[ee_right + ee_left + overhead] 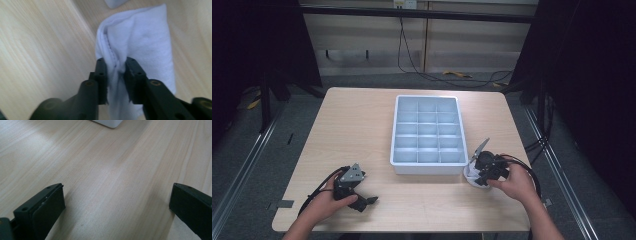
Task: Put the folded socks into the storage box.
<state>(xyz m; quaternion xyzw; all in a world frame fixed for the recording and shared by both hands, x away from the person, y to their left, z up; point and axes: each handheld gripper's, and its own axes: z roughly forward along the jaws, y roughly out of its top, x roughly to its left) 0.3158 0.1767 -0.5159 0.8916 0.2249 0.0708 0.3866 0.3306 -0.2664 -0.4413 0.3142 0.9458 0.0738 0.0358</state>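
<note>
A white cloth (150,42) lies bunched on the wooden table (362,130), just off the front right corner of the grey tray (428,170). My right gripper (115,63) has its two black jaws pinched on a fold of this cloth; in the high view the right gripper (479,175) sits over the cloth (472,179), held by a hand. My left gripper (364,200) rests on the table near the front left, and in the left gripper view its jaws stand wide apart over bare wood, so the left gripper (117,202) is open with nothing between them.
The grey tray has several compartments (428,131) and stands in the middle of the table. Black cables trail from both grippers. The table's front edge (402,230) runs close to both hands. Dark frames and floor surround the table.
</note>
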